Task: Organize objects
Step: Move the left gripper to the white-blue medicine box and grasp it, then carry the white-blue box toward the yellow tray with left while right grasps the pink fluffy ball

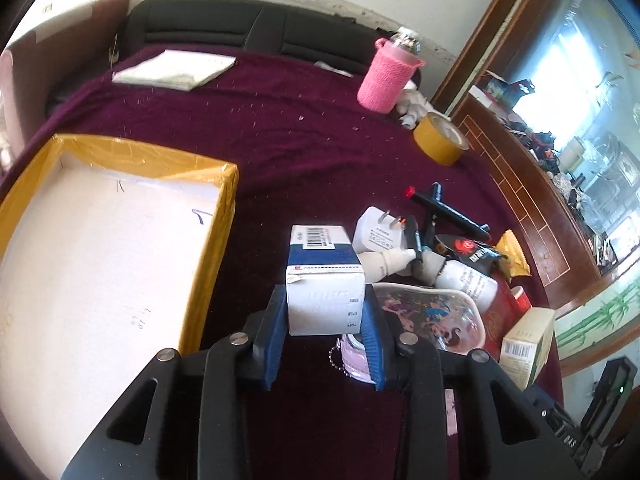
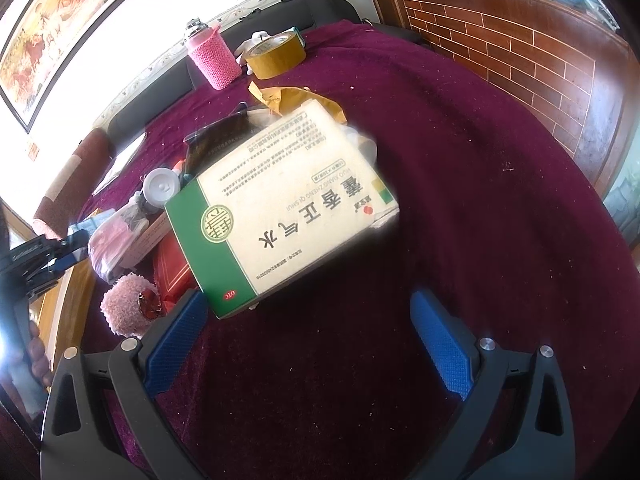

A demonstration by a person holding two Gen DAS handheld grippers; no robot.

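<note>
**Small white-and-blue carton pinched in the left gripper, beside the yellow-rimmed tray**

Carton first: the small white-and-blue cardboard carton (image 1: pixel 325 280) sits between the blue pads of the left gripper (image 1: pixel 325 322), which press on its two side faces. Its long axis runs away from the camera, along the fingers, with the barcoded end pointing toward the far side of the maroon velvet cloth (image 1: pixel 280 136) and the white printed end facing the lens. It is just right of the shallow white tray with a yellow taped rim (image 1: pixel 224 216), not over it, and just left of the clutter pile.

The left wrist view alone shows that tray, a white plug adapter (image 1: pixel 374 232), black pens (image 1: pixel 448 210), a white plastic bottle (image 1: pixel 468 280), a glossy cartoon-printed pouch (image 1: pixel 432 312) and a folded white paper (image 1: pixel 176 68) at the far side.

The right wrist view alone shows the right gripper (image 2: pixel 308 340) with its blue pads spread wide and nothing between them, low over the cloth. Ahead of it lies a large cream-and-green medicine box (image 2: pixel 288 208), flat, its long axis slanting from near left to far right. A pink fluffy pompom (image 2: pixel 124 308) lies to its left, and the left gripper's tip shows at the left edge.

Both views show the pink knitted-sleeve bottle (image 1: pixel 386 76) standing upright and the roll of brown tape (image 1: pixel 440 138) next to it.
</note>
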